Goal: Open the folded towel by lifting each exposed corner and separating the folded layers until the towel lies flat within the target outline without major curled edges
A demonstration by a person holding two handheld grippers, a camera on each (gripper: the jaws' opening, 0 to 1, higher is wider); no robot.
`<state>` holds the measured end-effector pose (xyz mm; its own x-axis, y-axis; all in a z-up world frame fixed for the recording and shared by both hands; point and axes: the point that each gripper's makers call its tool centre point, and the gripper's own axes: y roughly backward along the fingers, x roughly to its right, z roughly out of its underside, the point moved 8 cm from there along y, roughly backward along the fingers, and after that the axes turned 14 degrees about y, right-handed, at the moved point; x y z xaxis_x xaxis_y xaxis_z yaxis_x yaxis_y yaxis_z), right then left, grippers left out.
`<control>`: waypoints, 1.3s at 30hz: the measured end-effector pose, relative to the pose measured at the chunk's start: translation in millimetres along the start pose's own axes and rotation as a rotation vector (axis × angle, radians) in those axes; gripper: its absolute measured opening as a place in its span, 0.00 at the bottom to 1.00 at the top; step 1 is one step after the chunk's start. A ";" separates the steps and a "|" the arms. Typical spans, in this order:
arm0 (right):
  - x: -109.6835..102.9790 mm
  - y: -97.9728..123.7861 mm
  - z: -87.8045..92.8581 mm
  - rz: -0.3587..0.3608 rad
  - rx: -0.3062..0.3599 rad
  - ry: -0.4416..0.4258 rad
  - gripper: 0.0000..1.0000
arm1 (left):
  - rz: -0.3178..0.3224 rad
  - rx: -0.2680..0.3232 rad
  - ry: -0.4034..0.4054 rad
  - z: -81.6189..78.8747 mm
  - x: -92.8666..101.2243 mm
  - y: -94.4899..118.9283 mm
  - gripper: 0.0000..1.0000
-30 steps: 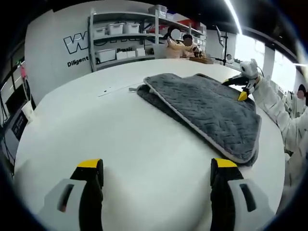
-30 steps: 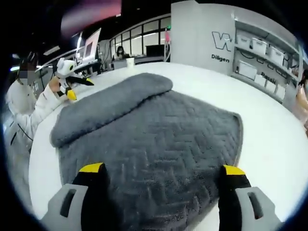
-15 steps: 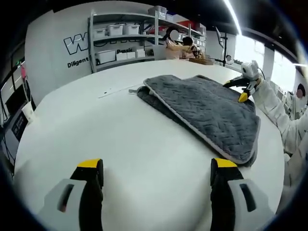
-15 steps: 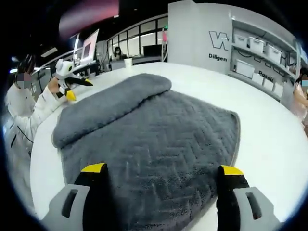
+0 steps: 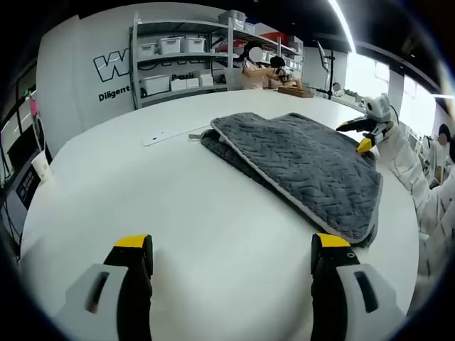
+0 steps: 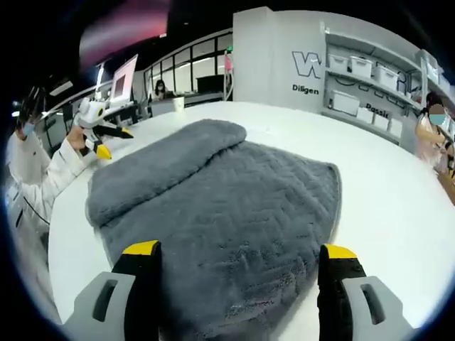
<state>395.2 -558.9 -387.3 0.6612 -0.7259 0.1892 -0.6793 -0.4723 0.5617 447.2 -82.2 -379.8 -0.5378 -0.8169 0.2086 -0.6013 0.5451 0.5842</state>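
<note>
A: Left gripper view: left gripper (image 5: 231, 259) spread, empty, over bare table (image 5: 142, 192); folded towel (image 5: 302, 167) lies right, well apart.

B: Right gripper (image 6: 238, 266) spread above towel (image 6: 227, 206). Step: approach. Next, pinch an exposed corner.

We see a grey towel (image 6: 227, 213) of plush cloth, herringbone-quilted, with a paler stitched edge; the white table (image 5: 163, 206) is smooth, faintly glossy; gripper jaws look like matt plastic.
</note>
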 end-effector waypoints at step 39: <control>-48.3 34.7 30.0 0.160 -0.015 -0.086 0.71 | -0.010 -0.020 -0.019 2.3 3.3 -2.3 0.91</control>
<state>330.1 -555.2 -401.1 0.5152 -0.8315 0.2076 -0.7681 -0.3406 0.5422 445.5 -85.7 -382.2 -0.5433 -0.8183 0.1877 -0.5950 0.5331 0.6015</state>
